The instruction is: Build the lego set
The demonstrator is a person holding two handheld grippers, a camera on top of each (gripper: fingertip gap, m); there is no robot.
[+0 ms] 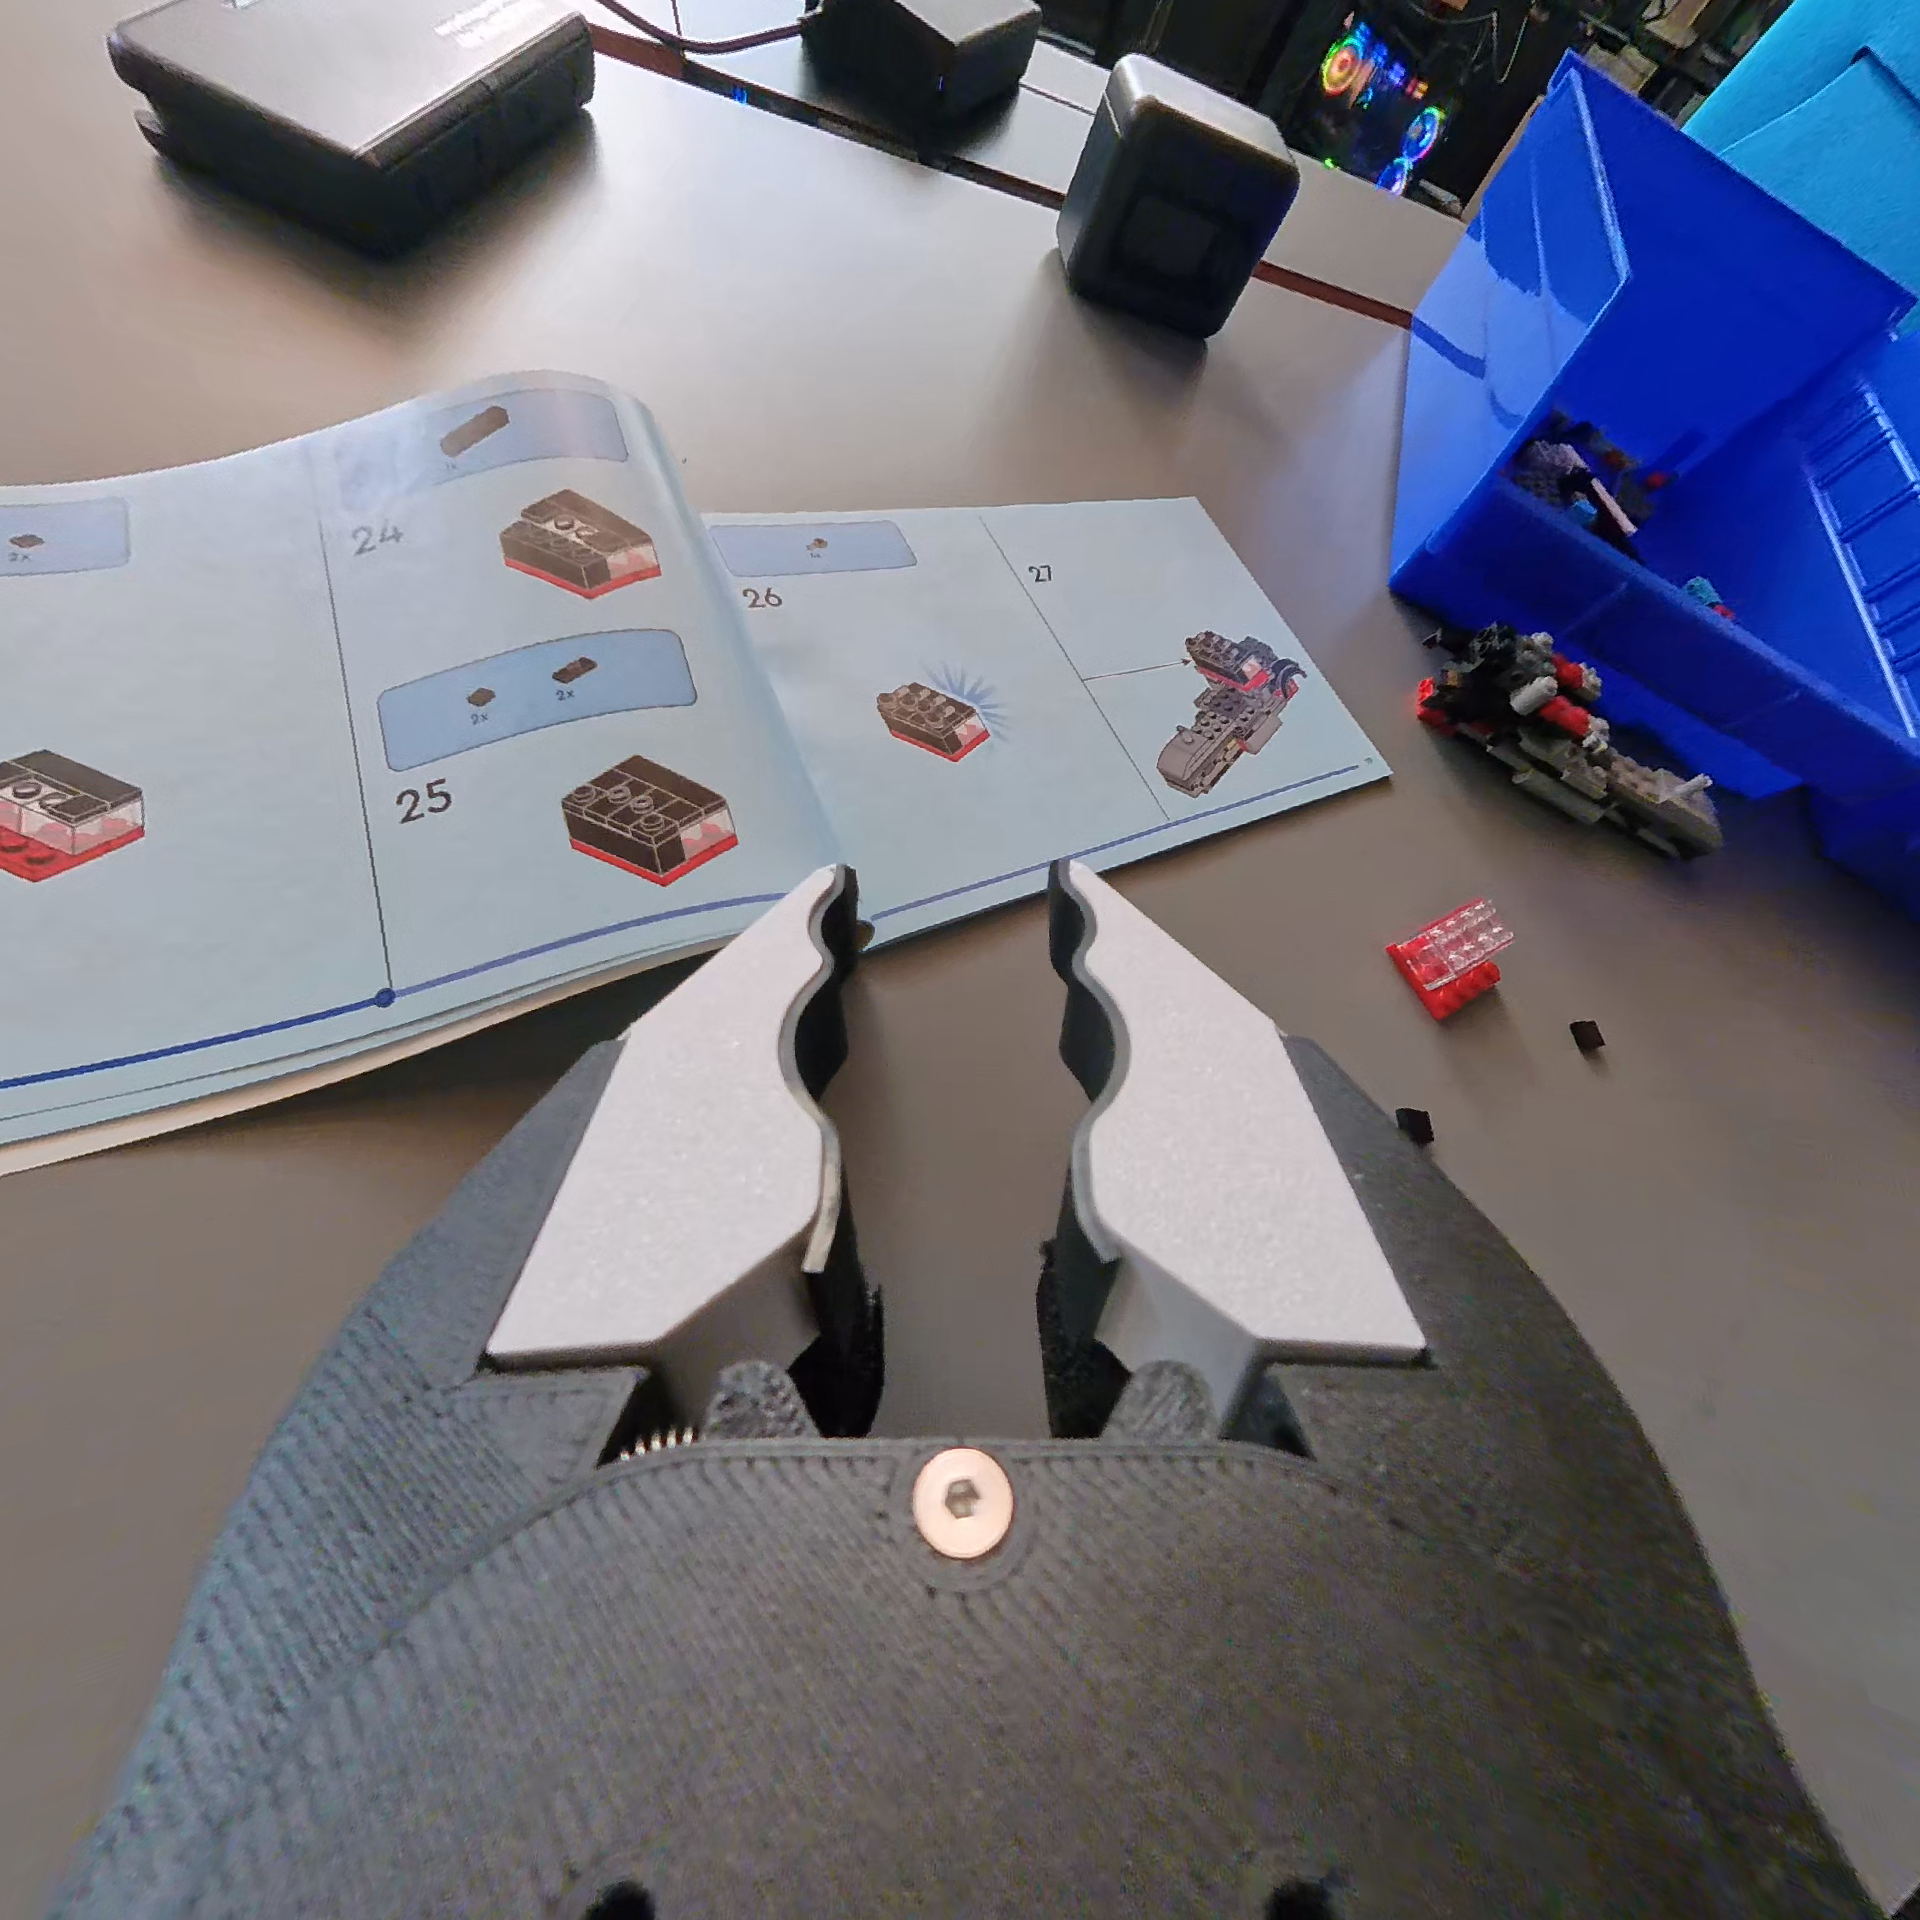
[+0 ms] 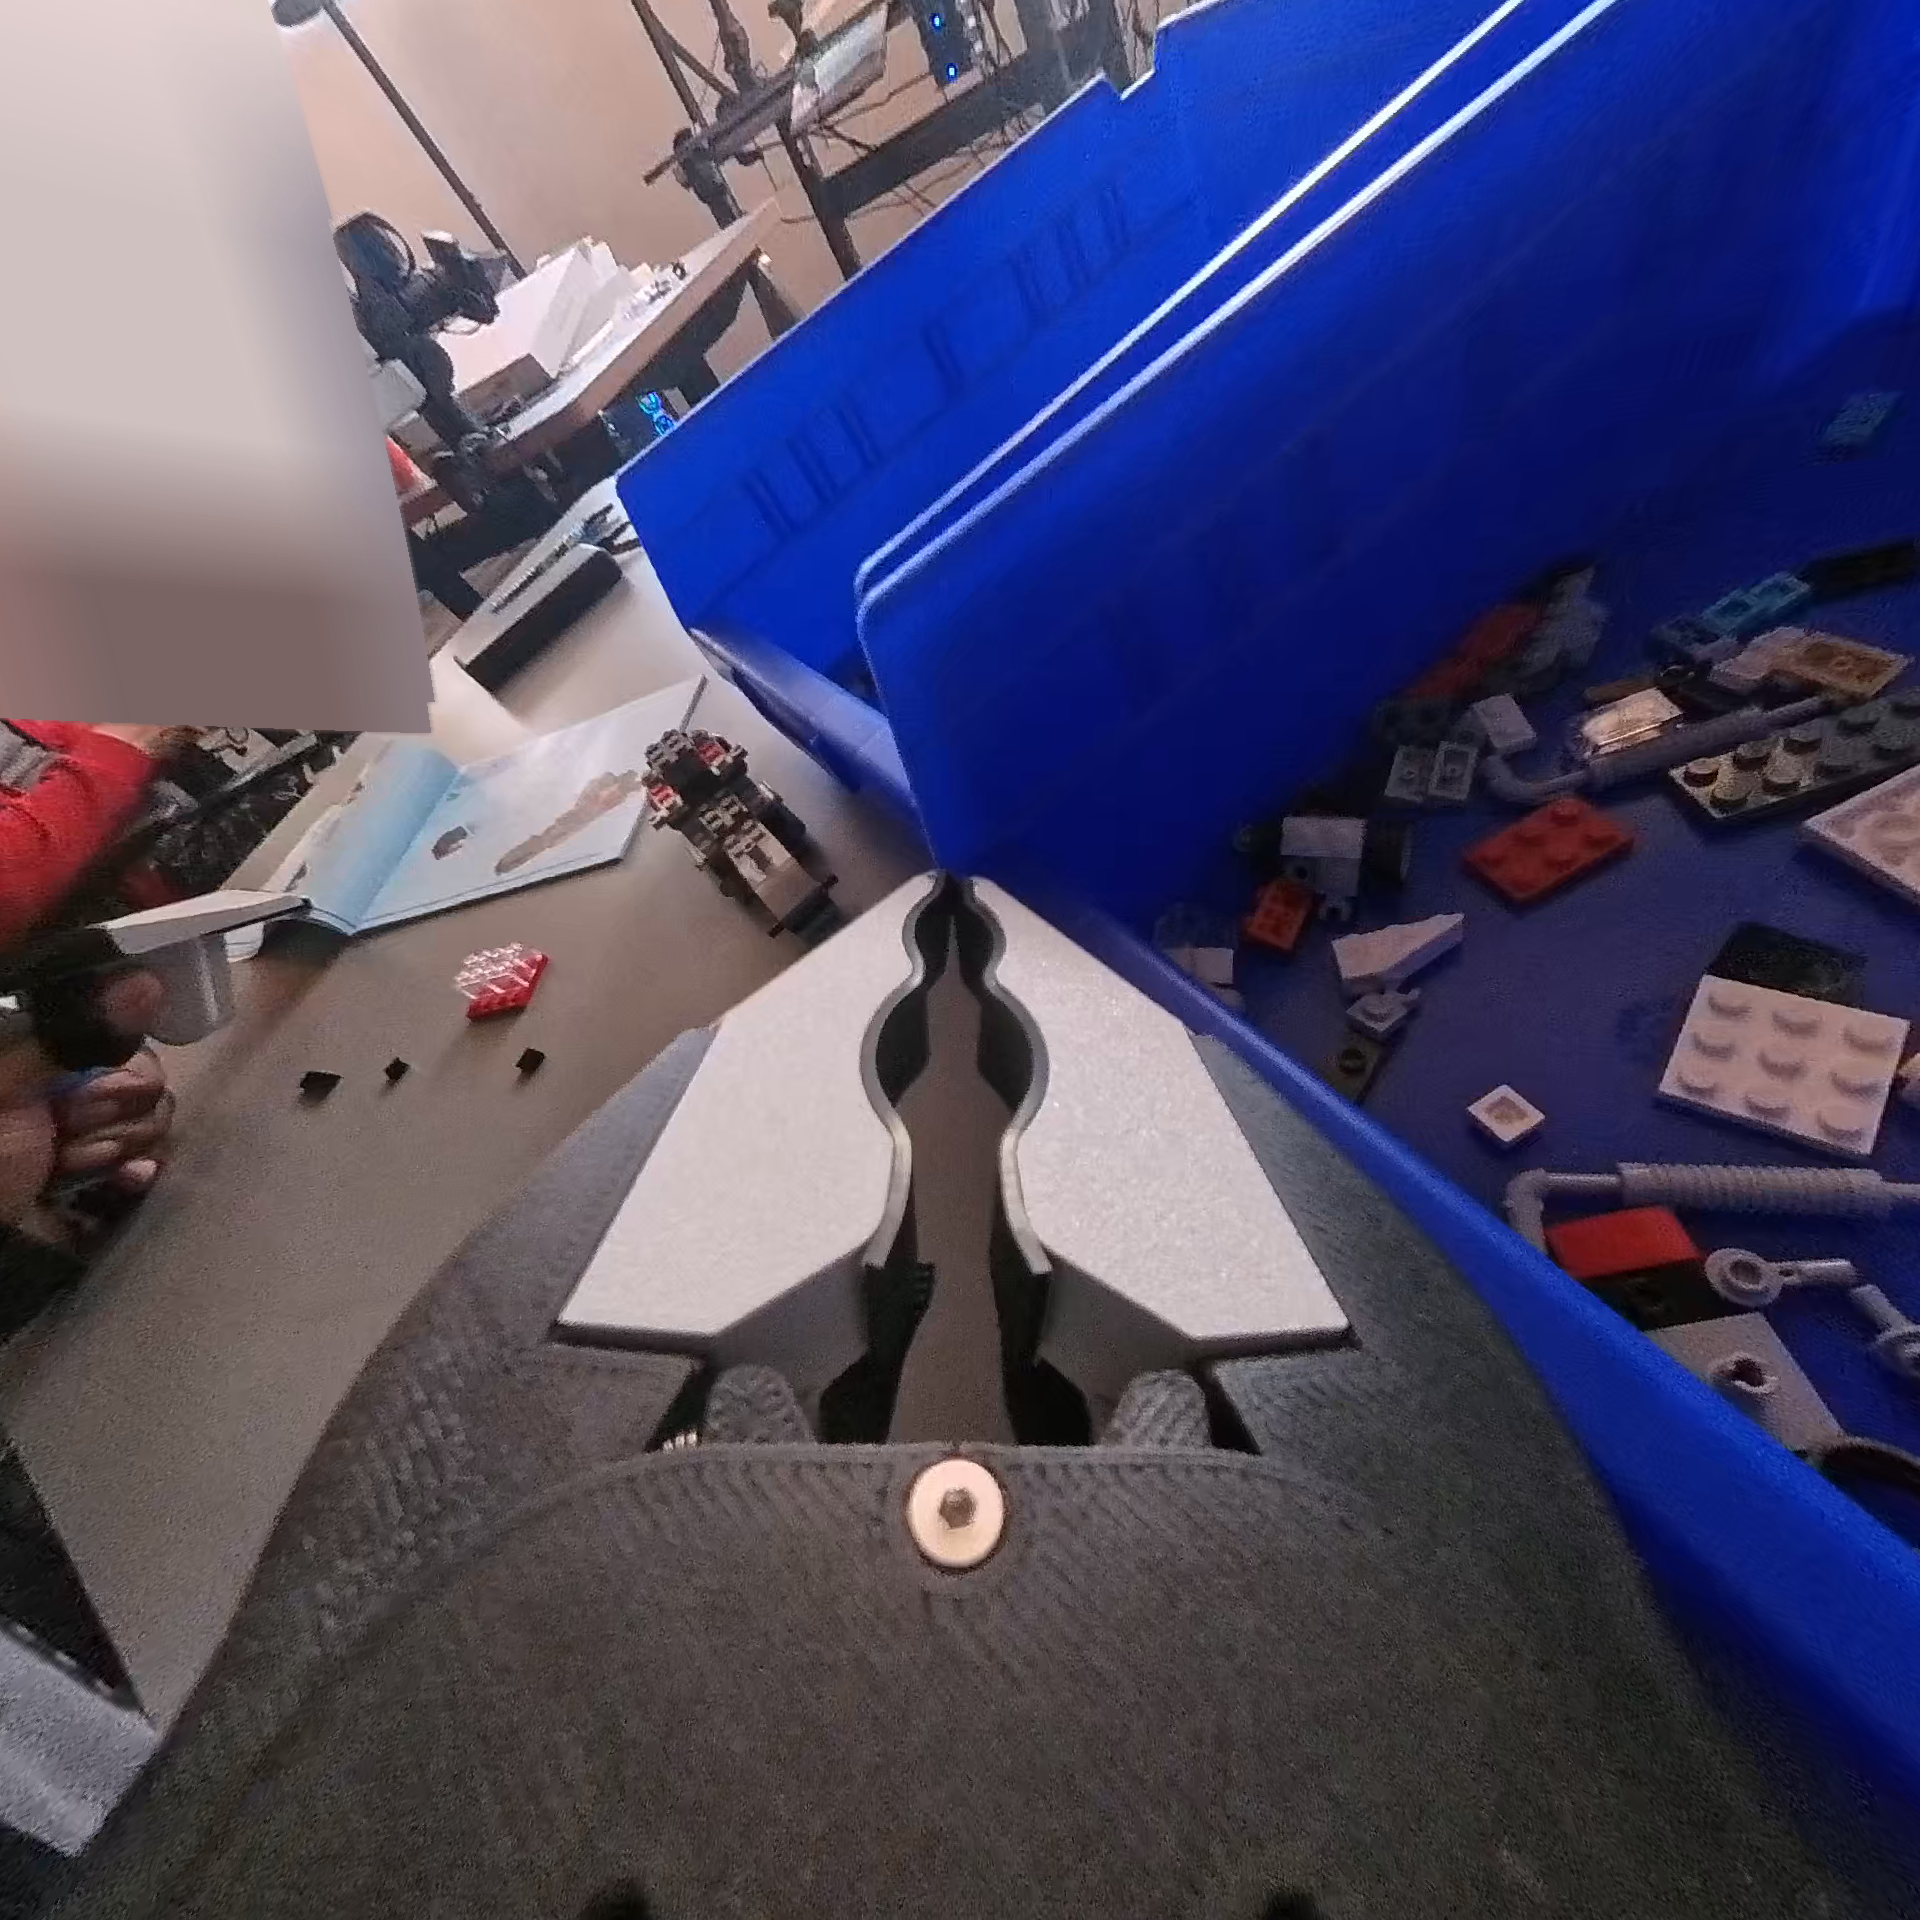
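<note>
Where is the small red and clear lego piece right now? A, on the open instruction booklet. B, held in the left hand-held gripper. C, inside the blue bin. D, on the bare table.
D: the small red and clear lego piece lies on the bare table, between the instruction booklet and the blue bin, untouched by the open left hand-held gripper.

A dark grey tabletop (image 1: 935, 332) fills the foreground. Behind it stand a beige wall (image 2: 540, 135), a pale worktable (image 2: 665, 301), and what may be a computer's glowing fans (image 1: 1371, 73).

Empty right tongs (image 2: 954, 896), tips together, beside the blue bin (image 2: 1039, 727).
</note>
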